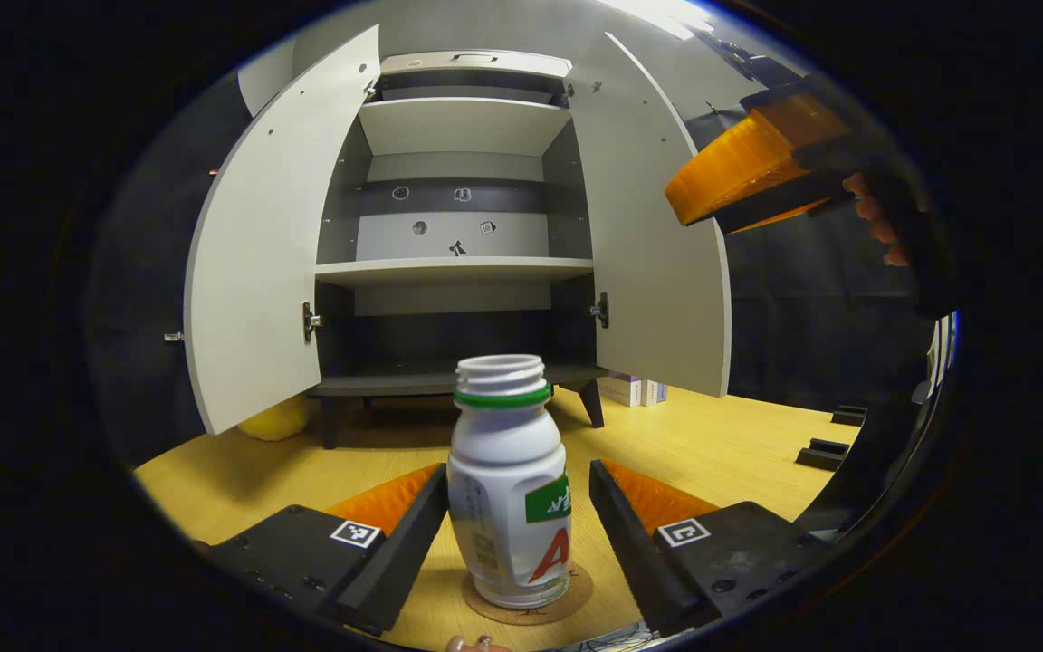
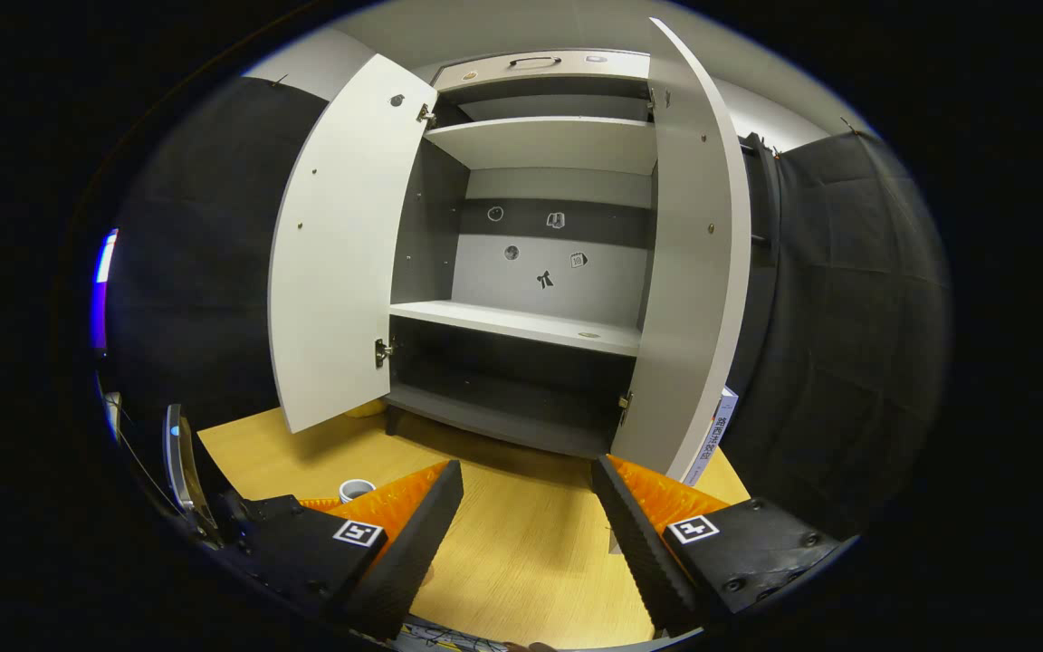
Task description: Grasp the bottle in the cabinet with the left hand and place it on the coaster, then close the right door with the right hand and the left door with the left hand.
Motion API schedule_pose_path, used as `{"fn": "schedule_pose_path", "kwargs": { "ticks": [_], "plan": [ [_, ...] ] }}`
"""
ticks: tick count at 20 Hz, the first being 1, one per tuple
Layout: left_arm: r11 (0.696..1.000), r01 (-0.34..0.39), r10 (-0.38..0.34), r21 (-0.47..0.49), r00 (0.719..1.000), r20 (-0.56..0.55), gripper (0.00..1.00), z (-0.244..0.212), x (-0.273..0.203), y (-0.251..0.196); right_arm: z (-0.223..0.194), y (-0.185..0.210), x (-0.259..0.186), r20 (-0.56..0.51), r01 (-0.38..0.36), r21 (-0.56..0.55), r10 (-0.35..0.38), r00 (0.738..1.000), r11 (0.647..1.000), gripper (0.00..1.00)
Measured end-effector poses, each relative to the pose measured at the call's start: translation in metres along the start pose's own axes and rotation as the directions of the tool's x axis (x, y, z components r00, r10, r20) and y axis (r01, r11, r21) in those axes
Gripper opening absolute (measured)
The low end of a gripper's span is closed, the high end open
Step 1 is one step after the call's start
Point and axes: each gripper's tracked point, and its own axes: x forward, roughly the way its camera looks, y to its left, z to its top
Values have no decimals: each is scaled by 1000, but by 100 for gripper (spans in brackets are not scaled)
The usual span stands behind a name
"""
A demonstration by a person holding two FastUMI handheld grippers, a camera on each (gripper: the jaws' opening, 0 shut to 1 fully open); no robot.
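Bottle (image 1: 510, 489) upright on coaster (image 1: 576, 593), in front of cabinet (image 1: 467, 226): placing done. My left hand-held gripper (image 1: 517, 534) spread wide, gripping nothing. My right hand-held gripper (image 2: 526, 534) wide, empty. Both doors still open.

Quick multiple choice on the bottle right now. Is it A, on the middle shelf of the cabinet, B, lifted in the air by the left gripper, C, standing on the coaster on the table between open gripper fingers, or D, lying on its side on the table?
C: in the left gripper view the bottle stands upright on the coaster, with the left gripper open and a gap on each side of it.
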Motion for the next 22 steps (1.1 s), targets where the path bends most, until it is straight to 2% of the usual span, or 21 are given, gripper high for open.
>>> {"fn": "schedule_pose_path", "kwargs": {
  "ticks": [4, 9, 12, 16, 22],
  "plan": [
    [996, -74, 72, 48, 996, 48, 93, 64, -9, 18, 41, 5, -18, 46, -48, -33, 50, 998, 998, 98],
    [993, -92, 85, 76, 993, 86, 93, 145, -22, 20, 92, 2, -45, 109, -88, -56, 94, 990, 995, 98],
    [998, -42, 37, 52, 994, 107, 93, 197, -29, 10, 117, -10, -59, 140, -53, -62, 62, 988, 997, 98],
    [996, -13, 4, 83, 994, 113, 93, 255, -40, 13, 139, -15, -67, 163, -14, 10, 12, 987, 1000, 98],
    [995, 38, -48, 94, 993, 107, 93, 303, -57, 21, 177, -24, -74, 206, 75, 58, -85, 975, 996, 98]
  ]
}}
